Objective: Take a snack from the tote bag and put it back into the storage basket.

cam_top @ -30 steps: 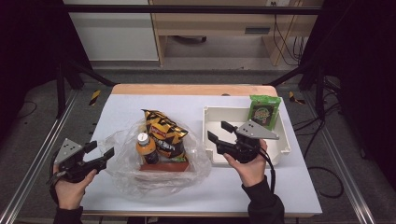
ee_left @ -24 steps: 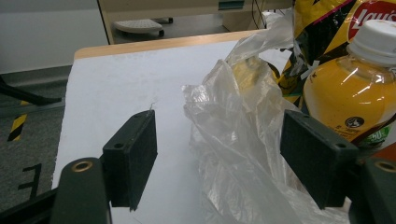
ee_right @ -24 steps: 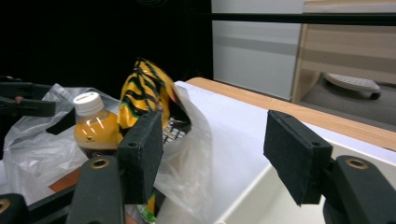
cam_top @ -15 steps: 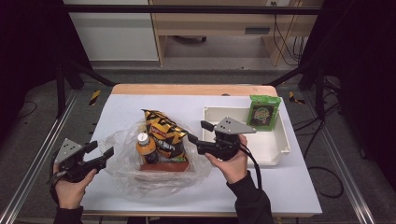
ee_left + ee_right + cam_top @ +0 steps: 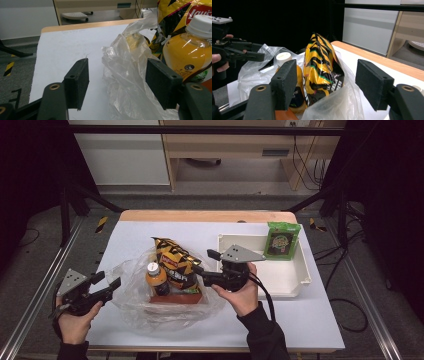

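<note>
Green packet (image 5: 282, 240) already in white tray (image 5: 295, 282). Chip bag (image 5: 175, 262), juice bottle (image 5: 157, 279) remain in plastic bag (image 5: 130, 297). Right gripper (image 5: 199, 270) jaws opening, empty, facing chip bag. Left gripper (image 5: 111, 283) jaws closing around bag edge, not yet pinching.

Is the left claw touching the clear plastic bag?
Cannot tell. In the left gripper view the plastic bag lies between the left claw pads, but contact isn't plain.
</note>
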The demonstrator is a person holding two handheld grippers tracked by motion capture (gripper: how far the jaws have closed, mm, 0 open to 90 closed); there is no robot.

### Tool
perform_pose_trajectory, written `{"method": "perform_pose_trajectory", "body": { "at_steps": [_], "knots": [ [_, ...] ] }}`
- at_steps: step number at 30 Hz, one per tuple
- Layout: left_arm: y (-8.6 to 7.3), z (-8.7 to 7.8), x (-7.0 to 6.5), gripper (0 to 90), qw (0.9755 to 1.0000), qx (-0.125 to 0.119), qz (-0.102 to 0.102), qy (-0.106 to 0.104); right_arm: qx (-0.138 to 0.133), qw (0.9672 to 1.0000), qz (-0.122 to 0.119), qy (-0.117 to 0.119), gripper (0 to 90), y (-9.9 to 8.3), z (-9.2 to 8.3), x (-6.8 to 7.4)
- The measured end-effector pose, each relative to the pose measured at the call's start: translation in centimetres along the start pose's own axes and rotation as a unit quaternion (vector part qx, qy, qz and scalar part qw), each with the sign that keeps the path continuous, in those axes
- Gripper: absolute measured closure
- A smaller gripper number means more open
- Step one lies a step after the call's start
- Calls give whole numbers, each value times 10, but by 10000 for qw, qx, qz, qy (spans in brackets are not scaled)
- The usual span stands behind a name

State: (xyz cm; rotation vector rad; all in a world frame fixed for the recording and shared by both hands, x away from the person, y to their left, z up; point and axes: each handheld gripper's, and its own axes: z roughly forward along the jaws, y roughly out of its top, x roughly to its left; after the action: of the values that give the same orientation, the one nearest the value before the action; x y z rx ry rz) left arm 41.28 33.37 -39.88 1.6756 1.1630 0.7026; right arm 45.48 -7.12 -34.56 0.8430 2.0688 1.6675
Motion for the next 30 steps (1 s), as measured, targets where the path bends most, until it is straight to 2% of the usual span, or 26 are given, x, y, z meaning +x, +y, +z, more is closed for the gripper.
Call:
{"method": "perform_pose_trajectory", "body": {
  "at_steps": [8, 12, 18, 25, 27, 30],
  "knots": [
    [1, -4, -1, 440, 9999, -147, 6, 5, 272, 9995, -161, 27, 286, 3, 23, 8],
    [2, -6, 0, 469, 9998, -187, -4, 6, 325, 9993, -156, -10, 275, 4, 29, 6],
    [3, -7, -2, 465, 9998, -211, 21, -8, 450, 9989, -102, -35, 273, 2, 35, 2],
    [2, -5, -1, 442, 9999, -149, 3, 16, 601, 9981, -129, 63, 366, -2, 43, 4],
    [1, -5, 0, 440, 9999, -127, -9, 21, 626, 9979, -162, 4, 420, -2, 45, 5],
    [1, -3, 0, 438, 10000, -88, -14, 22, 676, 9976, -109, 37, 455, -4, 49, 5]
  ]
}}
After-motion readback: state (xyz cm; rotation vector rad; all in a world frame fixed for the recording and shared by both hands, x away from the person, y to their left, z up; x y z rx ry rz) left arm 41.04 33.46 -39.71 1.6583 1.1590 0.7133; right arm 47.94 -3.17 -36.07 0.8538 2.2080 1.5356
